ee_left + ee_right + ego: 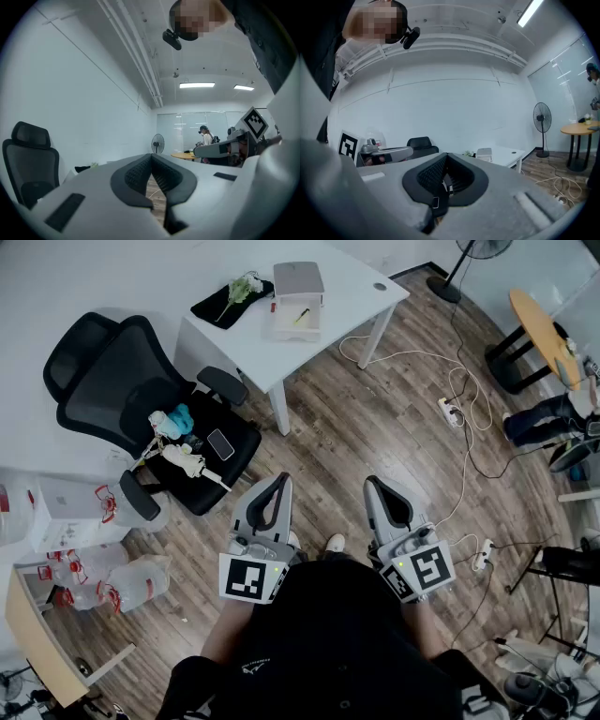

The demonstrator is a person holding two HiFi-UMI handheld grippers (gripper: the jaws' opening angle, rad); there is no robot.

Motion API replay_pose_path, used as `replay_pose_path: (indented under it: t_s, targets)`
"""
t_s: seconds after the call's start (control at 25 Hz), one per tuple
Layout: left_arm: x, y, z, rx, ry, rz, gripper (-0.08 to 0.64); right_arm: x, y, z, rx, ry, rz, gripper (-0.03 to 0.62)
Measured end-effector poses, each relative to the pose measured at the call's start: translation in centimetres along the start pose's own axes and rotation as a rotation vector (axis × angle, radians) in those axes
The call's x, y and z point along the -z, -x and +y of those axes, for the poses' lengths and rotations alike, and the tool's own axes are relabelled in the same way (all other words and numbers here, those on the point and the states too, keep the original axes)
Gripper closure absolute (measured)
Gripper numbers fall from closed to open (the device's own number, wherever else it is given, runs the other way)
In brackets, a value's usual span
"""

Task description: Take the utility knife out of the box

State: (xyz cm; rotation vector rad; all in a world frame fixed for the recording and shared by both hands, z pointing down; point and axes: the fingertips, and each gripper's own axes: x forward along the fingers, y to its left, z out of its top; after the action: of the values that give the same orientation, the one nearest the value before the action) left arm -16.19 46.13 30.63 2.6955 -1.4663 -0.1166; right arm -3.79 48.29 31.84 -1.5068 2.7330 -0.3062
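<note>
The utility knife shows as a small yellow shape lying in the open white box. The box sits on the white counter at twelve o'clock, well apart from me. A black mat with a flower lies at the box's nine o'clock, and an office chair stands at ten o'clock. My left gripper and right gripper hang over the wood floor, jaws pressed together, holding nothing.
</note>
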Motion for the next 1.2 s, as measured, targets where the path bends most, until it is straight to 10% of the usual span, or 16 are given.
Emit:
replay_pose_path:
  t_s: [0.28,1.2]
  targets:
    - [2.8,1.4,-3.2,0.003,-0.015,0.093,0.554,1.1,2.5,-1.2,-0.015,-0.017,0.040,0.588]
    - [2.7,-1.3,-9.6,-0.081,-0.033,0.034,0.554,0.6,8.9,-8.2,-0.003,-0.016,-0.010,0.588]
